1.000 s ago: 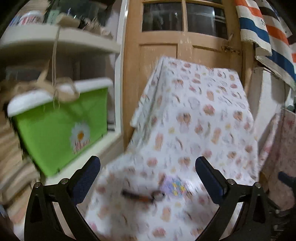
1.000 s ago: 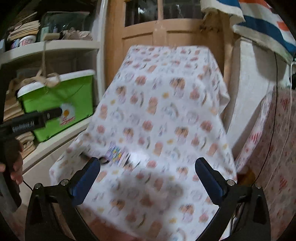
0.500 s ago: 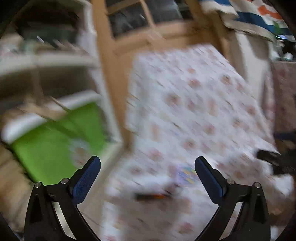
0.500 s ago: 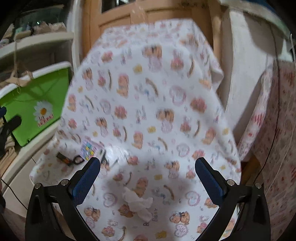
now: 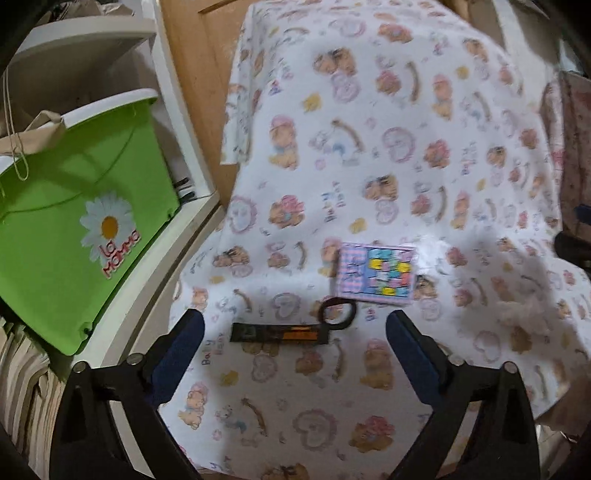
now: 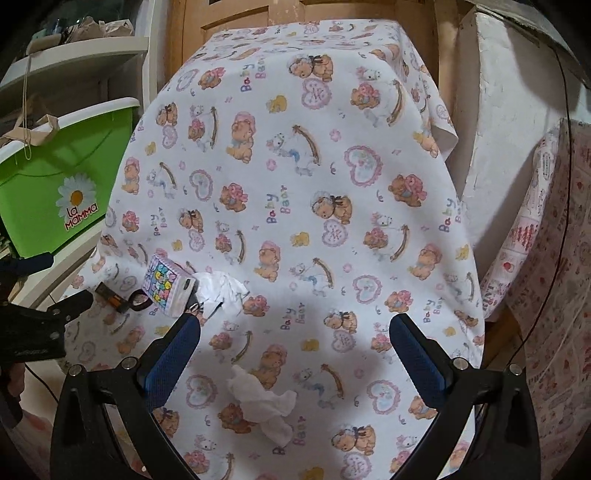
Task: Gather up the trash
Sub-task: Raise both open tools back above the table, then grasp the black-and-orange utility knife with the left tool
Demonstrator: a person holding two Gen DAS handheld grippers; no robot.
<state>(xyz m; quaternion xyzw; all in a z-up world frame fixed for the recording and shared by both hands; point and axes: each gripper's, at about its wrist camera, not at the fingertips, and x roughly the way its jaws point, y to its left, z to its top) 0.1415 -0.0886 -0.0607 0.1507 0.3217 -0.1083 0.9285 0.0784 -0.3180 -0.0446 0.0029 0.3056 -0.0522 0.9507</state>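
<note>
Two crumpled white tissues lie on the bear-print tablecloth (image 6: pixel 332 177). One tissue (image 6: pixel 262 404) sits near the front, between and just below my right gripper's (image 6: pixel 295 343) open fingers, untouched. The other tissue (image 6: pixel 221 291) rests against a small colourful box (image 6: pixel 168 286). In the left wrist view that box (image 5: pixel 375 275) lies beyond a black and orange strap with a ring (image 5: pixel 280 333). My left gripper (image 5: pixel 293 332) hovers over the strap; its jaws are closing, wide apart, with the strap between the fingertips and no pad pressing on it.
A green bin with a daisy label (image 5: pixel 74 229) stands on a white shelf (image 5: pixel 155 295) left of the table. A wooden door (image 6: pixel 236 33) is behind. To the right are a white block (image 6: pixel 498 129) and a pink-print cloth (image 6: pixel 546 295) with a black cable (image 6: pixel 565 147).
Both grippers have dropped toward the table. The left one tipped down and came close over the strap and box. The right one lowered until the front tissue showed between its fingers.
</note>
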